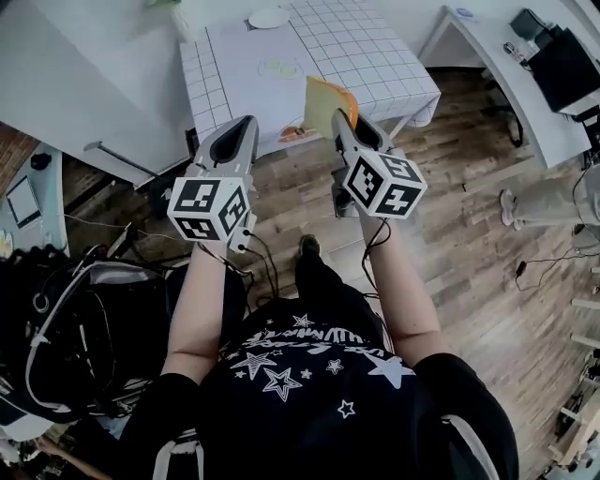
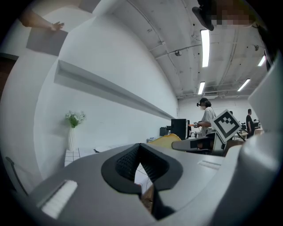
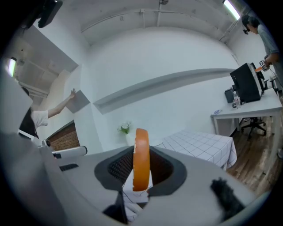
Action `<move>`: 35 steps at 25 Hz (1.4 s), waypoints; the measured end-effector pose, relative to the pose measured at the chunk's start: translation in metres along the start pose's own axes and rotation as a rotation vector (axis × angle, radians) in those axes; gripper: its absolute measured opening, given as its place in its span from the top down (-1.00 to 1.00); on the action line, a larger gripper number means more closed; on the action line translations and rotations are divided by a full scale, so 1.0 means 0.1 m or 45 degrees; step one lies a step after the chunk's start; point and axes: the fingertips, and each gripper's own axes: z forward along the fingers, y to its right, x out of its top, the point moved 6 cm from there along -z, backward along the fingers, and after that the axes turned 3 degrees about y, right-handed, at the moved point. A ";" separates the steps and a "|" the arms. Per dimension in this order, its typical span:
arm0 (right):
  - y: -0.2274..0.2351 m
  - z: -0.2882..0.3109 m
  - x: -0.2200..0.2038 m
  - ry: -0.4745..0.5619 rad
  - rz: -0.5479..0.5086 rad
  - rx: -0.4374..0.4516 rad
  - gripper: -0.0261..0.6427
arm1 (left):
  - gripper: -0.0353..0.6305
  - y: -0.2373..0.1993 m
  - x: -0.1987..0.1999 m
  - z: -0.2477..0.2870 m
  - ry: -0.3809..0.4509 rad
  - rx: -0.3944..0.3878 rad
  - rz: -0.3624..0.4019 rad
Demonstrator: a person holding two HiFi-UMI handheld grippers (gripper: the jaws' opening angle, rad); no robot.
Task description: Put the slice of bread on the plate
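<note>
So the right tool (image 1: 343,120) is gripping a pale yellow slice of bread with an orange crust (image 1: 324,101). Its jaws are sitting partway apart and pressing on the two flat faces, and the slice is standing upright on edge between them, poking up past the tips. The left tool (image 1: 247,125) is carrying nothing; its jaws are sitting closed with the tips touching and only a thin sliver of gap further back. Both tools are pointing roughly level, side by side, toward the desk with the white grid-pattern cloth (image 1: 375,66). The bread is hanging in the air right at the near edge of that desk, about where the cloth is meeting the brown wooden floor (image 1: 450,234), touching neither. A white round plate (image 1: 269,18) is sitting way over at the far edge of the desk, well apart from the slice. A small orange thing (image 1: 294,134) is lying at the near edge, partly hidden behind the bread, and I can't tell what it is. A white vase with green flowers (image 3: 125,132) is standing near the desk's far left corner.
</note>
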 end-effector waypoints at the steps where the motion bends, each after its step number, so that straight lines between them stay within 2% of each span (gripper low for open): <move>1: 0.06 0.12 0.03 -0.003 0.004 0.007 0.64 | 0.87 -0.05 0.01 0.12 -0.004 0.004 -0.004; 8: 0.35 0.82 0.26 -0.012 0.012 0.062 0.64 | 0.87 -0.33 0.16 0.74 -0.010 0.025 0.008; 12: 0.52 1.05 0.26 -0.041 0.032 0.095 0.64 | 0.87 -0.38 0.10 0.98 -0.037 0.041 0.014; 15: 0.60 1.18 0.23 -0.072 0.069 0.125 0.64 | 0.87 -0.36 0.04 1.06 -0.048 0.058 -0.020; 20: 0.59 1.34 0.24 -0.095 0.089 0.163 0.64 | 0.87 -0.43 0.10 1.17 -0.047 0.085 -0.015; 24: 0.58 1.52 0.25 -0.099 0.085 0.152 0.64 | 0.87 -0.64 0.17 1.25 -0.027 0.097 -0.016; 30: 0.61 1.41 0.34 -0.096 0.078 0.159 0.64 | 0.87 -0.56 0.22 1.23 -0.033 0.115 -0.011; 35: 0.70 1.58 0.34 -0.093 0.057 0.150 0.64 | 0.87 -0.65 0.13 1.39 -0.027 0.108 0.003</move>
